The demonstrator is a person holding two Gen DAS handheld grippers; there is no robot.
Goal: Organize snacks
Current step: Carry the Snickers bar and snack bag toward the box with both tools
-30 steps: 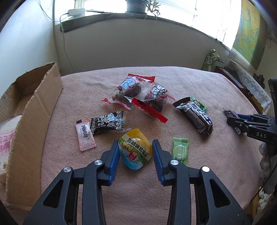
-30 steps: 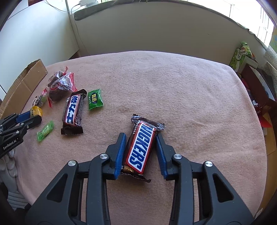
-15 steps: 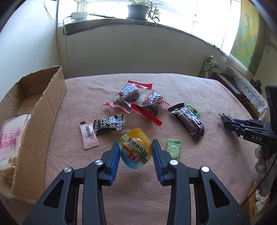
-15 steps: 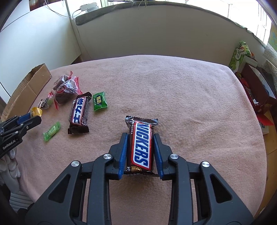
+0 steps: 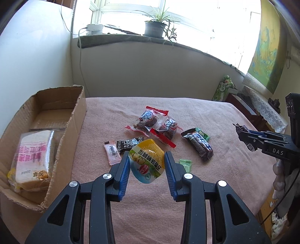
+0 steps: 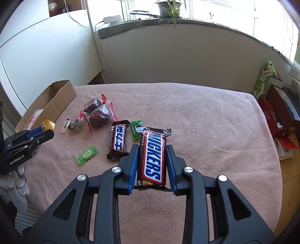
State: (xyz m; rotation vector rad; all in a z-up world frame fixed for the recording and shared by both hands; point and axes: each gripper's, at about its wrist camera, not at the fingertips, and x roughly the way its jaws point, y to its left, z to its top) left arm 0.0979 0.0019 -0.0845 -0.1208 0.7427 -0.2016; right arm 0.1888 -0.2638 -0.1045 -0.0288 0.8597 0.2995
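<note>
The left gripper [image 5: 147, 167] is clamping a yellow-topped jelly cup [image 5: 146, 163] above the pink-covered bench [image 5: 215, 178], beside the cardboard box [image 5: 61, 142]. The right gripper [image 6: 152, 163] is squeezing a brown Snickers bar [image 6: 152, 157], its crimped foil end pointing away, lifted off the bench.

Bread pack [image 5: 33, 155] inside box [image 5: 75, 120], apparently.

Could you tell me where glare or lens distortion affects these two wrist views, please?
Left wrist view: the window is blown out white and the windowsill bows into a curve. Right wrist view: the window glares likewise, yet the Snickers bar stays sharp and readable; both views darken at the corners.
</note>
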